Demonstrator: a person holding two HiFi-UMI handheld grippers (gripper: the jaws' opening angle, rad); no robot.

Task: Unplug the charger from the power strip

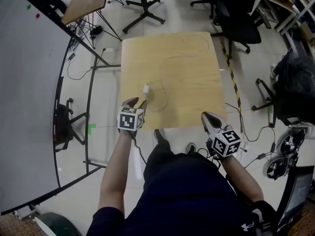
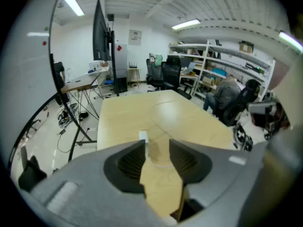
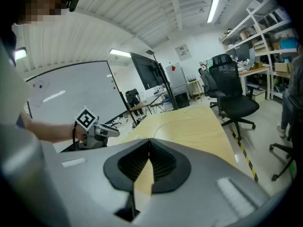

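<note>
Charger loose on desk, just ahead of left jaws

Charger: small white block, lies on the wooden desk, left of middle, near the front edge. Thin white cable runs from it, curls beside it, then trails in a long loop toward the far edge.

Left hand-held gripper: at the desk's front left, tilted down, pointing at the charger. Released, jaws apart. From its own view the charger sits just beyond the left jaw's tip, outside the gap; only bare desk and a bit of cable show between the jaws.

Right hand-held gripper: at the front right corner, well apart from the charger. Clenched, jaws together on nothing, as its own view shows
</note>
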